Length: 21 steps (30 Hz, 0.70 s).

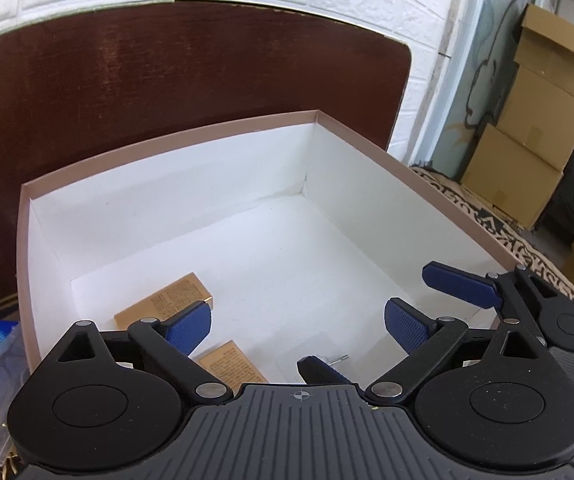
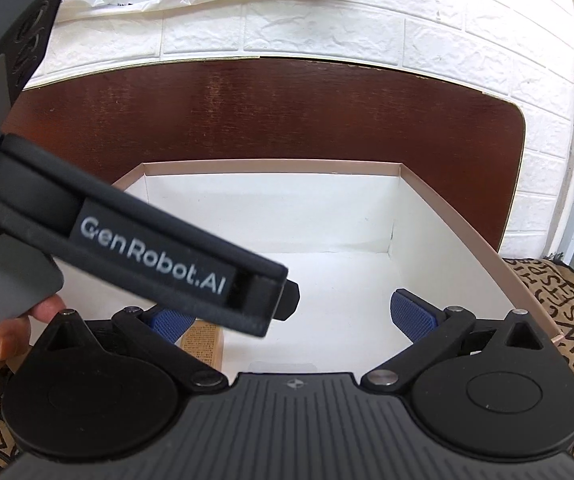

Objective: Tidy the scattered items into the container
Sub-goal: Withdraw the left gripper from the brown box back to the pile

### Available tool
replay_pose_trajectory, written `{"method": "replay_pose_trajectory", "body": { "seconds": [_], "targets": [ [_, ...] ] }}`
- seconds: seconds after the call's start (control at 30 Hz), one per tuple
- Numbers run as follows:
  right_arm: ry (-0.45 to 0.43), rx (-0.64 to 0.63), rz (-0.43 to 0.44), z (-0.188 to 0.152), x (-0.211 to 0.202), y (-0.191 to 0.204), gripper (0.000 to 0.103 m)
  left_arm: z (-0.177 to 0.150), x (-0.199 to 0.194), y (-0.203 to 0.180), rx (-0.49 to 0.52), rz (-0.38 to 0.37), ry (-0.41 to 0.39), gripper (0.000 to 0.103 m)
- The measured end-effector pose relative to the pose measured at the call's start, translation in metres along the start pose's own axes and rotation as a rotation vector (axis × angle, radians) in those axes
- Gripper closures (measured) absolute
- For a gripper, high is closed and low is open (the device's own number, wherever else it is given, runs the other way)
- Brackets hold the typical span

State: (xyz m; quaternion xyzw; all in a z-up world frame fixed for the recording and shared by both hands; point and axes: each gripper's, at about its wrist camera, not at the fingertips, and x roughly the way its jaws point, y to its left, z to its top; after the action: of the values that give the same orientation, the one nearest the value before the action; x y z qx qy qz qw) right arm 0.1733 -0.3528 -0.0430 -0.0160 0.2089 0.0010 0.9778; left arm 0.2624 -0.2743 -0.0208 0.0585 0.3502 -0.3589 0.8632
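Left gripper (image 1: 297, 328): jaws apart, empty, over the box.
Right gripper (image 2: 293, 318): jaws apart, empty.
Box (image 1: 167, 138): on the table (image 1: 127, 80).
Two tan cartons (image 1: 163, 300): on the box floor.

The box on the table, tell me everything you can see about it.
The box is open-topped, rectangular, apparently cardboard, with a dusty-pink rim and plain white inner walls and floor. It sits on a dark brown wooden table near a white brick wall. Two tan printed cartons and a small clear packet lie inside.
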Motion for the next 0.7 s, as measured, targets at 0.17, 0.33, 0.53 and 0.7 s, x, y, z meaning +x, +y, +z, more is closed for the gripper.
{"method": "replay_pose_trajectory", "body": {
  "seconds": [0.17, 0.33, 0.53, 0.7],
  "targets": [
    [0.011, -0.001, -0.005, 0.001, -0.003, 0.006, 0.000, -0.001, -0.004, -0.001, 0.014, 0.005, -0.002, 0.003],
    [0.006, -0.019, -0.005, 0.004, -0.012, 0.016, 0.000, -0.004, -0.017, -0.002, 0.004, 0.014, -0.016, 0.003],
    [-0.046, -0.017, 0.023, 0.008, -0.040, 0.033, 0.000, -0.022, -0.056, -0.009, 0.011, 0.050, -0.090, 0.003],
    [-0.105, -0.031, 0.050, 0.005, -0.070, 0.055, 0.000, -0.044, -0.093, -0.010, -0.004, 0.081, -0.139, 0.003]
  ]
}}
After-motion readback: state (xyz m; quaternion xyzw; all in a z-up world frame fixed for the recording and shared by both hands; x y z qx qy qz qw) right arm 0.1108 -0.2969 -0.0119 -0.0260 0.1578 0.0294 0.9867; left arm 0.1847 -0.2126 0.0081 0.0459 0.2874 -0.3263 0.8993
